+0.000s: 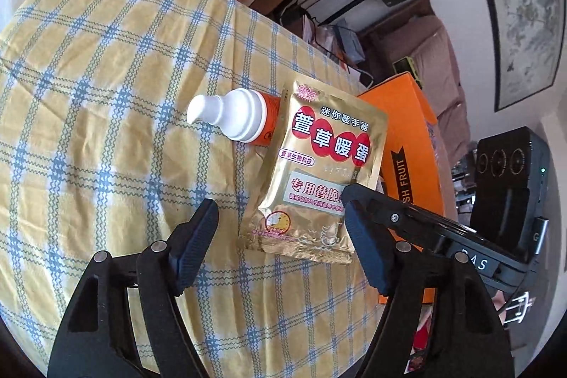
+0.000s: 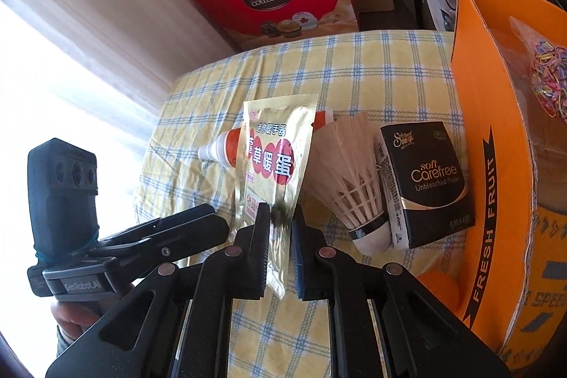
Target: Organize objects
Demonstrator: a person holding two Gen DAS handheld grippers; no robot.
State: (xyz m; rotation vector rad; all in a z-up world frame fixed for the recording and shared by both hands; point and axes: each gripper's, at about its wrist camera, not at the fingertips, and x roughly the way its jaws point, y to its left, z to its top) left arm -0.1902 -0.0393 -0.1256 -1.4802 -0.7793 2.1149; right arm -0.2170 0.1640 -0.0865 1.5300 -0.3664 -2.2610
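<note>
**Ana:** Black fingers with blue pads fill the bottom of the left wrist view — the left hand-held gripper (image 1: 280,247) stands spread wide, nothing between its pads, only the checked cloth (image 1: 106,77) of the bench below.

**Ben:** And the gold pouch (image 1: 315,165)?

**Ana:** Just ahead, its far end propped on a white-capped bottle (image 1: 234,116) that lies on its side. The right hand-held gripper (image 1: 349,197) reaches in from the right and meets the pouch's near right edge, so I judge the left one has let go to leave the pouch to its partner.

**Ben:** Can you see that grip closed from there?

**Ana:** No — only one dark finger shows over the foil. The orange box (image 1: 407,137) sits beyond the bench edge, probably where things are meant to go.

**Ben:** Then the right wrist view.

**Ana:** Nearest are the right hand-held gripper's (image 2: 278,229) pads, clenched on the pouch's (image 2: 273,158) lower edge; the foil stands up between them and creases there. That settles what the other view hid.

**Ben:** Anything else new?

**Ana:** A shuttlecock (image 2: 354,186) and a black tissue pack (image 2: 432,183) beside the pouch, touching each other, and an orange ball (image 2: 439,289) near the box (image 2: 489,165). Inside the box lies a bag of coloured rubber bands (image 2: 549,77). The left hand-held gripper (image 2: 177,225) shows at the left, held by a hand (image 2: 71,314).
</note>
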